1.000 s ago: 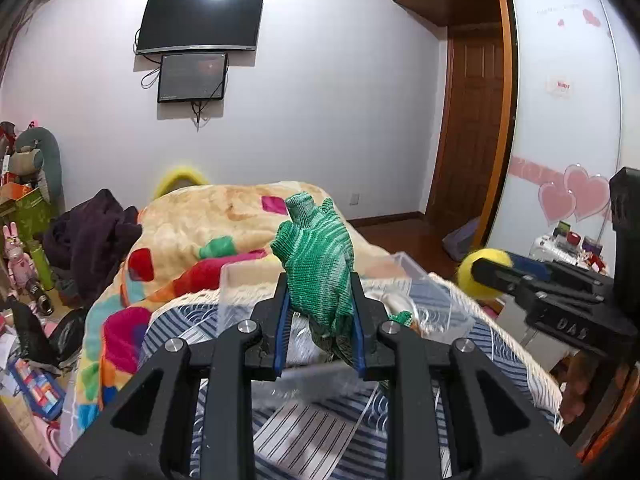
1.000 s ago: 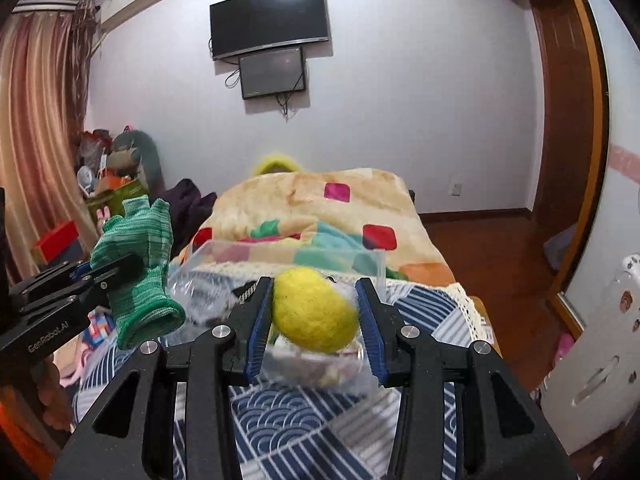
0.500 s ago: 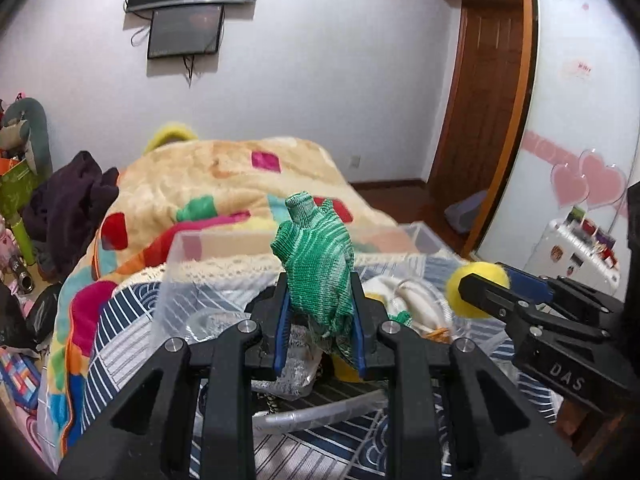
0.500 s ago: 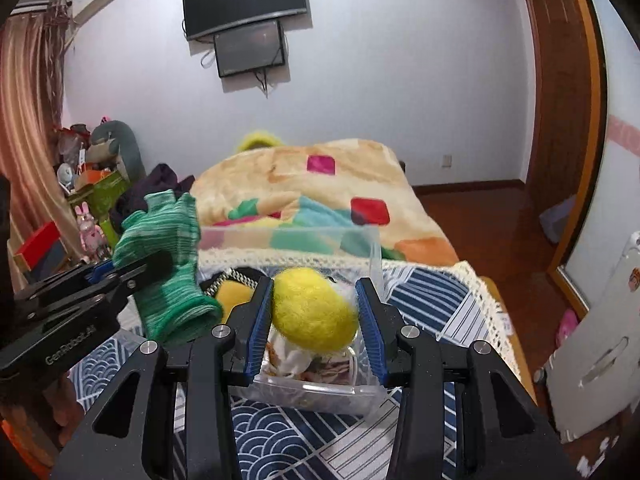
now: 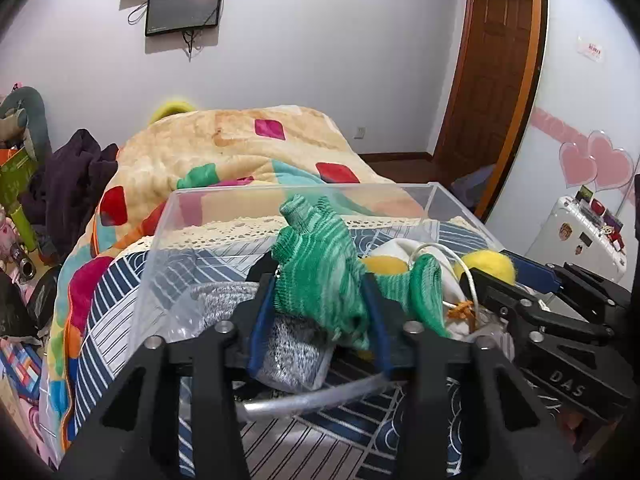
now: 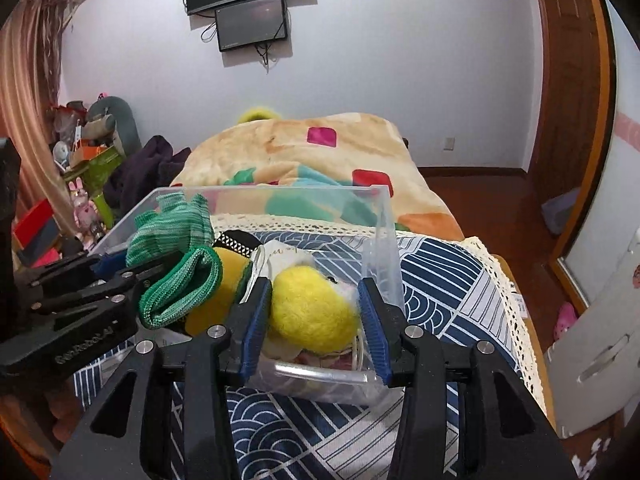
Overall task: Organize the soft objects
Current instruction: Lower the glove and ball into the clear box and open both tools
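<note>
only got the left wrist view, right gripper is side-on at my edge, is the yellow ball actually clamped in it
Observer: Yes. The right wrist view shows the yellow ball pinched between both blue pads of the right gripper.
Operator: is it over the bin
Observer: It hangs over the near right corner of the clear bin, above the things inside.
Operator: where's my glove from that side
Observer: The green glove in the left gripper is over the bin's left half, left of the ball and apart from it.

Green-and-white striped glove (image 5: pixel 320 276); fuzzy yellow ball (image 6: pixel 312 316); clear bin (image 6: pixel 384 232); navy-and-white wave-patterned cloth (image 6: pixel 444 276); at twelve o'clock, peach blanket (image 5: pixel 248 140) with coloured patches.
</note>
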`<state>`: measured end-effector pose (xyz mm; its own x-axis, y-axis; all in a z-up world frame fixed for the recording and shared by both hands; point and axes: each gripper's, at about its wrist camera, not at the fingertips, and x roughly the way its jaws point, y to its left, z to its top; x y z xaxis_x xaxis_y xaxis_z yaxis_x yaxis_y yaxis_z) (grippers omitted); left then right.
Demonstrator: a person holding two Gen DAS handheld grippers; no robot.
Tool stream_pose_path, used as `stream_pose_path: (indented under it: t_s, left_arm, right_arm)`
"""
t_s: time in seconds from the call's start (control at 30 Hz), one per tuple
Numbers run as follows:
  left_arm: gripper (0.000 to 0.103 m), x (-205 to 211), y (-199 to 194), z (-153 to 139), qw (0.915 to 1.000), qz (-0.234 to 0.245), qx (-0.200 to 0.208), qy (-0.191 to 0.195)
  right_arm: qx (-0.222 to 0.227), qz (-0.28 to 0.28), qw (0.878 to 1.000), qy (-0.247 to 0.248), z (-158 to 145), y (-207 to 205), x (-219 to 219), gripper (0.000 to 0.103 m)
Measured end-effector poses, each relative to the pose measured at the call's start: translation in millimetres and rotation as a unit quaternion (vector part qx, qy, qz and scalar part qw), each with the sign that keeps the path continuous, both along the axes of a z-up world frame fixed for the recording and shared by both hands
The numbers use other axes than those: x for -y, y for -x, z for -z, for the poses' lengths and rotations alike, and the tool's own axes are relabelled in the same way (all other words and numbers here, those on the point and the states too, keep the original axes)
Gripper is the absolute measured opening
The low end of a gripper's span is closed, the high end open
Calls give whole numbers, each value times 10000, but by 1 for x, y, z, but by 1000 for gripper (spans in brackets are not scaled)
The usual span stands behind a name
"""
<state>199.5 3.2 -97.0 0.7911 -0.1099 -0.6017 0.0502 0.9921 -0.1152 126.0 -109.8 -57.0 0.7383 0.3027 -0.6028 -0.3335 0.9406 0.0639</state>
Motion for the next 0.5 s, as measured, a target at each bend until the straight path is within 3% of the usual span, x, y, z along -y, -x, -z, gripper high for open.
stream_pose_path:
  t_s: [0.1,0.23,0.5]
  left_arm:
    - [57,-3,8,-3,10000,-29,64,14]
    - [60,-9,19,-8,9998,-52,135,108]
    - [62,-21,58,-40,9978,-118,628,187]
  right_arm:
    - [41,12,9999,110,-1,2,-2,47]
    - [178,-1,9998,112,-7,9,-2,60]
    - [678,-33,9977,38,-34,27,0,70]
